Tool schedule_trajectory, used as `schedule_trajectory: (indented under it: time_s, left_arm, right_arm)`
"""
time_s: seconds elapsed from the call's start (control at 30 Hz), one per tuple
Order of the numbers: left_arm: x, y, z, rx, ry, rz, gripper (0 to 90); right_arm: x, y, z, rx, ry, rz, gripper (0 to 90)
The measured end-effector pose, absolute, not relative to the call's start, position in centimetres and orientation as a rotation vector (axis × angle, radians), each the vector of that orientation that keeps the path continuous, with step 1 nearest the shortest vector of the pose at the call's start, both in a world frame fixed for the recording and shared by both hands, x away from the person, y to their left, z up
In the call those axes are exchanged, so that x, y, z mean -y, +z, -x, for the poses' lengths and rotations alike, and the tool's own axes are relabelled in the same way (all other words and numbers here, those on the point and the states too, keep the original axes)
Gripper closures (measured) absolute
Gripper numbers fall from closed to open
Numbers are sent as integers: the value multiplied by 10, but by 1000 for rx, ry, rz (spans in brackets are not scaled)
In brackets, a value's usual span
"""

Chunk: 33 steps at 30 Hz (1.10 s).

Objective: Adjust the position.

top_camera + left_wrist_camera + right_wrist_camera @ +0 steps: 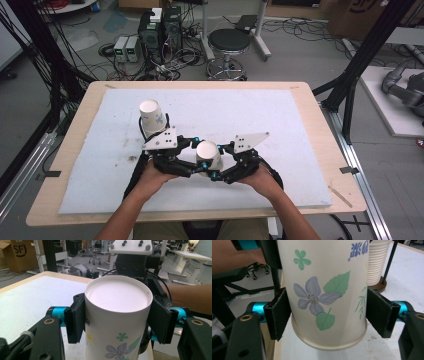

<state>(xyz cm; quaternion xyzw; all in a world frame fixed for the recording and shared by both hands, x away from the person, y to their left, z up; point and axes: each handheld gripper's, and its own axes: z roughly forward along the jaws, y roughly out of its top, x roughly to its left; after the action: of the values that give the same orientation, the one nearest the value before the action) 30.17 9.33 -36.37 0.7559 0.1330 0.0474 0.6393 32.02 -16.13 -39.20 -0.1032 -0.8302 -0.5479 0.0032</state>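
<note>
A person at the table (320, 150) has a paper cup (208, 155) upside down between two handheld grippers, lifted a little off the white foam mat (260, 115); the base faces up and the rolled rim hangs below, which the right gripper view makes plain, since the rim (329, 343) floats above the mat there.

The left gripper (187, 165) has its pads squeezed against the cup near the closed base, one on each side; that grip looks like the one carrying the weight. The right gripper (220, 167) comes in from the opposite side, lower down near the rim; its jaws are partly drawn in and bracket the cup, the near pad (278, 315) right at the wall, the far pad (379, 312) at the other side; whether they press or merely flank it I cannot tell for certain, though they seem to be just making contact.

My guess is a hand-over, or a steadying of the cup for stacking; a stack of cups (152, 117) stands just behind the left gripper on a post, so the held cup is likely headed there or came off it.
</note>
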Motion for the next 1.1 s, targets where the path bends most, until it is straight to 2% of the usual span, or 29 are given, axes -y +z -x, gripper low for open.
schedule_trajectory:
  time_s: [0.07,0.1,0.4,0.47,0.5,0.57,0.67,1.1]
  left_arm:
    - [-94,-364,-302,-305,107,-1724,363]
    - [-94,-365,-302,-313,103,-1718,361]
    - [-93,-366,-301,-314,106,-1728,347]
    - [-93,-366,-300,-321,126,-1735,290]
    - [-93,-366,-300,-339,135,-1731,290]
    - [-94,-365,-301,-361,128,-1722,182]
    - [-97,-365,-302,-373,125,-1719,161]
    - [-101,-360,-304,-357,94,-1825,155]
  right_arm:
    - [161,-392,-320,2604,-1716,315,281]
    - [161,-391,-319,2612,-1718,303,320]
    - [161,-391,-318,2618,-1697,291,336]
    - [161,-391,-318,2621,-1690,291,338]
    - [161,-391,-319,2624,-1682,291,340]
    - [163,-391,-319,2635,-1666,287,346]
    - [164,-390,-319,2645,-1652,284,348]
    - [170,-379,-323,2830,-1448,228,350]
